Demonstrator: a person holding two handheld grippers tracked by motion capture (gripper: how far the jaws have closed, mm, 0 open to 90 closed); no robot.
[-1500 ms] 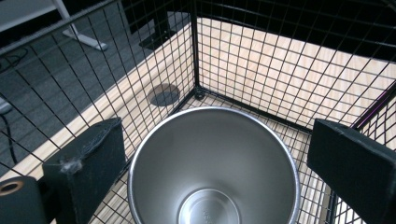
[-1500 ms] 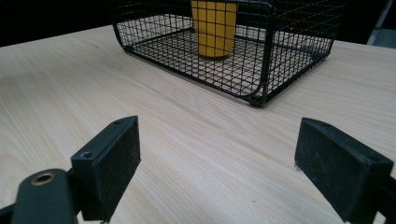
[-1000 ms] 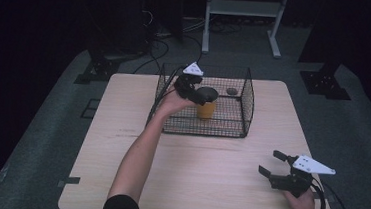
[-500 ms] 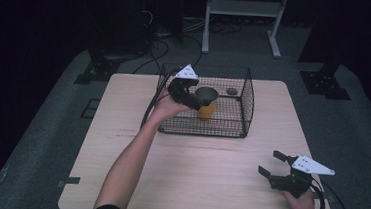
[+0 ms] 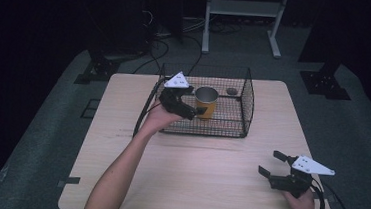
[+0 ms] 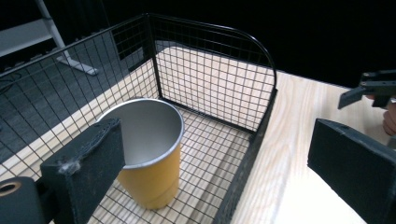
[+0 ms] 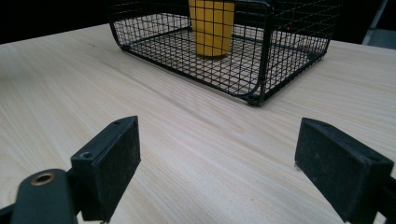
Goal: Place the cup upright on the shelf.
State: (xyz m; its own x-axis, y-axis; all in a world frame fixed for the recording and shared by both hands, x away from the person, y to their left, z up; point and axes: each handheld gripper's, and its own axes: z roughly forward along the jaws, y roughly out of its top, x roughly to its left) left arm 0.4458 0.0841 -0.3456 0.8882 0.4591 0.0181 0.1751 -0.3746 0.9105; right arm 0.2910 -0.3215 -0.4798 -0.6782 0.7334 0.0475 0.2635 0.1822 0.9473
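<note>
A yellow cup (image 5: 206, 101) with a bare metal inside stands upright in a black wire basket (image 5: 246, 109) at the far middle of the table. My left gripper (image 5: 193, 112) is open at the basket's near left side. In the left gripper view its jaws stand wide apart, one jaw just beside the cup (image 6: 149, 154) and the other outside the basket wall (image 6: 243, 172); nothing is held. My right gripper (image 5: 272, 163) rests open above the table's near right corner. In the right gripper view, the cup (image 7: 212, 28) shows behind the basket mesh (image 7: 261, 60).
A small dark round object (image 5: 231, 91) lies on the table just behind the basket. The wooden tabletop (image 5: 203, 171) stretches between basket and front edge. The right gripper (image 6: 373, 86) appears far off in the left gripper view. A cable (image 5: 145, 111) trails off the left gripper.
My left gripper has drawn back from the cup's rim toward the basket's near left side. The cup stays standing in the basket. The right gripper has not moved.
</note>
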